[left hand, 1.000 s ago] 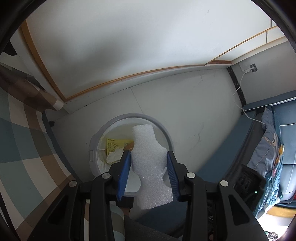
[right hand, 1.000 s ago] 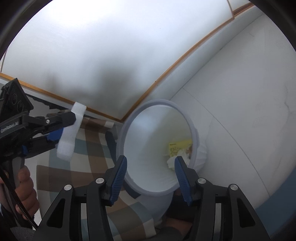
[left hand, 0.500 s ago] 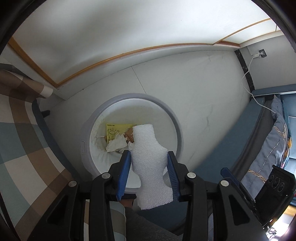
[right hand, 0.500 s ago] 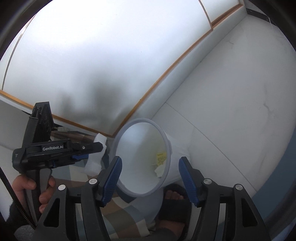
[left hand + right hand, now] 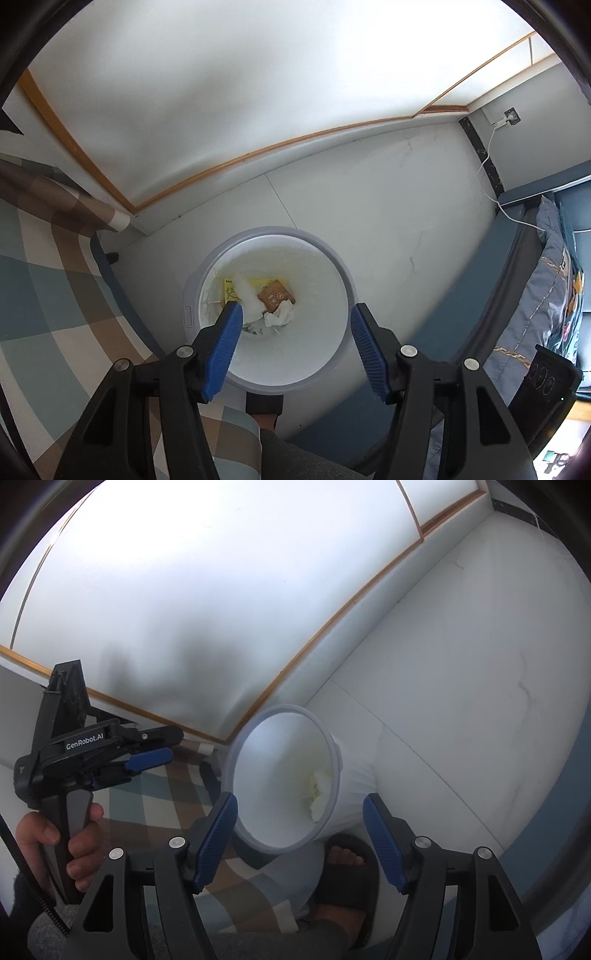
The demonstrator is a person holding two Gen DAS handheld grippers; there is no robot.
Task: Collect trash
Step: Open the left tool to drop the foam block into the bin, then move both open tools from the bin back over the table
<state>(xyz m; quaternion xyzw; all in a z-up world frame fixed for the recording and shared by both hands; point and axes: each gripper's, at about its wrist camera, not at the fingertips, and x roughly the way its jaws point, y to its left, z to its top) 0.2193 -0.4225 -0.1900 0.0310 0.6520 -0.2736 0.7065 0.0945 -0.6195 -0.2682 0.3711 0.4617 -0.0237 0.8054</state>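
Observation:
A white bin with a grey rim (image 5: 343,273) stands on the pale floor, straight below my left gripper (image 5: 296,312). Its jaws are opening and nothing is between them. The white foam piece (image 5: 248,297) lies in the bin, on a yellow paper (image 5: 229,290) and beside a brown wrapper (image 5: 275,293) and a crumpled tissue (image 5: 280,315). In the right wrist view the bin (image 5: 334,753) looks tilted, with my right gripper (image 5: 300,805) above its near rim. Those jaws are opening too, with nothing held. The left gripper (image 5: 147,757) shows at the left in a hand (image 5: 44,834).
A checked cloth (image 5: 44,295) covers furniture left of the bin. Blue upholstery and a patterned blanket (image 5: 546,295) lie to the right. A wall with wooden trim (image 5: 295,142) stands behind. A foot in a black sandal (image 5: 343,860) rests by the bin. A white cable (image 5: 491,181) runs from a socket.
The left gripper's jaws have spread and the foam piece has dropped from them into the bin. The right gripper's jaws have widened, and it has drawn back from the bin.

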